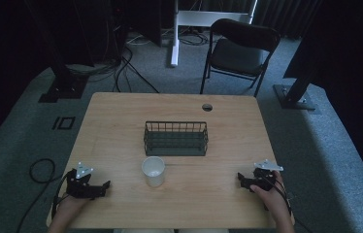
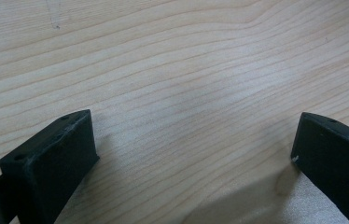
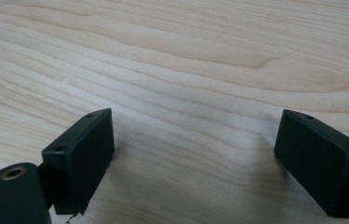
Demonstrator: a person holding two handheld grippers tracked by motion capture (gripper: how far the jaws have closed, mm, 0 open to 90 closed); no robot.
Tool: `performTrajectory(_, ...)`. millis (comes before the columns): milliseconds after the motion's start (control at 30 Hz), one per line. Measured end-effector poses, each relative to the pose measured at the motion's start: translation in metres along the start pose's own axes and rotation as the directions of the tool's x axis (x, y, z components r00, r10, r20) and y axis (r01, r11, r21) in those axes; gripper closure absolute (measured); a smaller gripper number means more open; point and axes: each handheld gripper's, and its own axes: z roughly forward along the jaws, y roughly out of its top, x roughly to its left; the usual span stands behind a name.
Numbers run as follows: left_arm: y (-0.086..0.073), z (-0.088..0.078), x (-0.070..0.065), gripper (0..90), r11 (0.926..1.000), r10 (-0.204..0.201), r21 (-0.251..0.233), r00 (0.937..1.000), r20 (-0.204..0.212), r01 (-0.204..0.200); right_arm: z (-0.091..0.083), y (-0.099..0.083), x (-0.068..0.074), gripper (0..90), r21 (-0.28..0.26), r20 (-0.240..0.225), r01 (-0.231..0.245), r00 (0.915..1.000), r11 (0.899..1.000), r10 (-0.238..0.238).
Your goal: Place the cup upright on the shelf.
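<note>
A white paper cup (image 1: pixel 153 171) stands upright on the wooden table (image 1: pixel 121 111), just in front of a dark wire basket (image 1: pixel 175 138) that looks empty. My left gripper (image 1: pixel 106 185) rests on the table near the front left corner, to the left of the cup, with its jaws wide open and only bare wood between them (image 2: pixel 196 140). My right gripper (image 1: pixel 240 177) lies near the front right edge, to the right of the cup, its jaws also spread over bare wood (image 3: pixel 195 140). Each is held by a hand.
A round cable hole (image 1: pixel 207 107) sits near the table's far edge. Behind the table stand a black folding chair (image 1: pixel 238 51) and a white stand leg (image 1: pixel 173 46). Cables (image 1: pixel 41 170) lie on the grey floor at left.
</note>
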Motion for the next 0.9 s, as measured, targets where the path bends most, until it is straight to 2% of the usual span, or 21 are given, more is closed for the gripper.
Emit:
performTrajectory(533, 0.000, 0.000, 0.000, 0.1, 1.0000, 0.000, 0.000, 1.0000, 0.000, 0.000, 0.000, 0.000, 0.000, 11.8, 0.000, -0.009, 0.011, 0.9999, 1.000, -0.011)
performTrajectory(700, 0.000, 0.000, 0.000, 0.1, 1.0000, 0.000, 0.000, 1.0000, 0.000, 0.000, -0.002, 0.000, 0.002, 12.7, -0.015, -0.017, 0.035, 0.9992, 0.999, -0.035)
performTrajectory(900, 0.000, 0.000, 0.000, 0.1, 1.0000, 0.000, 0.000, 1.0000, 0.000, 0.000, -0.007, 0.010, 0.006, 12.7, -0.046, -0.032, 0.039, 0.9987, 0.998, -0.040)
